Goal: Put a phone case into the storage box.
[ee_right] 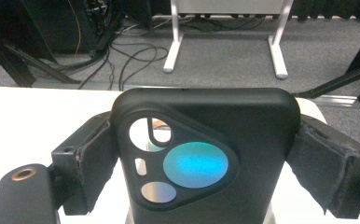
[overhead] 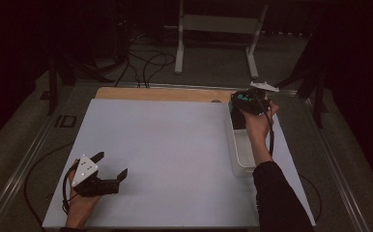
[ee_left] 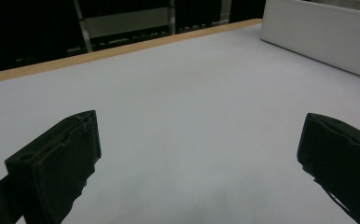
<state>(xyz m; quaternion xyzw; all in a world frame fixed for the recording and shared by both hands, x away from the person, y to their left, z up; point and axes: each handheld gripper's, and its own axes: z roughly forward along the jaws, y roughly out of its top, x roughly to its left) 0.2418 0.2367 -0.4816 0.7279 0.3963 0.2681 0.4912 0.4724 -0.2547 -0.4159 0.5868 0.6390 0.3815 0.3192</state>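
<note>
Tray (overhead: 240,162) sits under right tongs (ee_right: 201,154) clamping phone case (ee_right: 206,140); left tongs (ee_left: 197,158) gape empty.

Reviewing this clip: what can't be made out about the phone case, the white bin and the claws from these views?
- Phone case: lower part cut off by the bottom edge of the right gripper view; small and dark in the high view.
- White bin: contents at its far end hidden by the right claw and hand.
- Left claw: open; jaw bases cut off.
</note>
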